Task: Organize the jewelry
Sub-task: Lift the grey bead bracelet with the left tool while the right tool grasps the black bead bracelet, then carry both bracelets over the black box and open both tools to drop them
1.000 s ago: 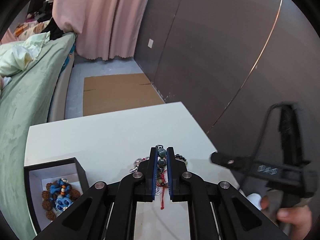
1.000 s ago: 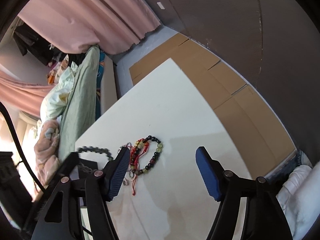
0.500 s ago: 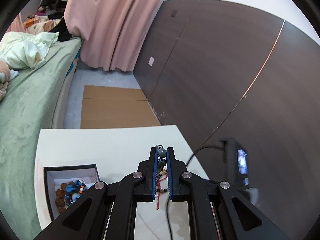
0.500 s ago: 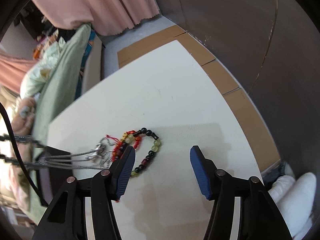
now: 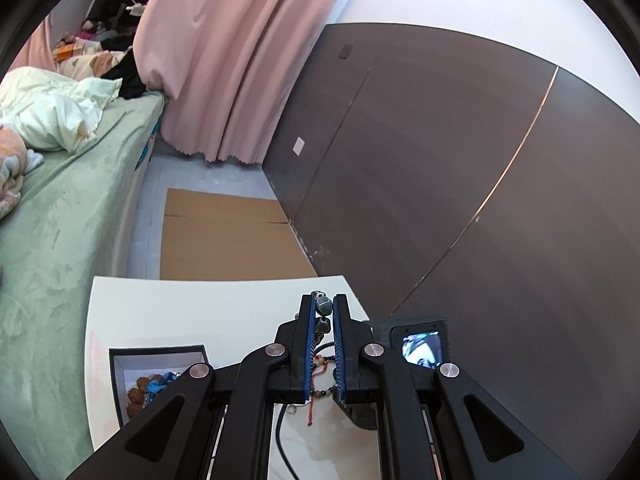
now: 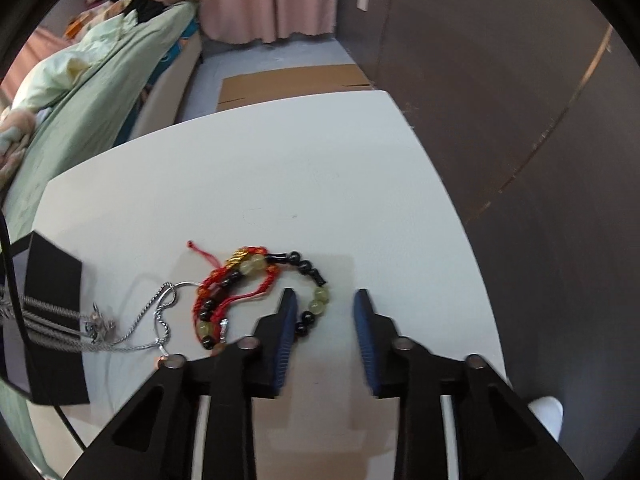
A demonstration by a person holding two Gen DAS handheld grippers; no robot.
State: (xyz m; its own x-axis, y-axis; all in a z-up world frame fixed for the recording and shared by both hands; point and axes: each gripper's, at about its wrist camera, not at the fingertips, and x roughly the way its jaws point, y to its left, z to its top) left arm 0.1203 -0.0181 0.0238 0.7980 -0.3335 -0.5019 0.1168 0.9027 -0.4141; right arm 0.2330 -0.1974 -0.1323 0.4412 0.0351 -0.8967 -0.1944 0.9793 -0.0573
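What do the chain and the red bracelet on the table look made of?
The chain looks like silver-toned metal: thin, glossy links that catch the light. The red bracelet looks like knotted cord, matte and braided, with a loose tail and a gold-coloured bead; whether that bead is metal or plastic is unclear.
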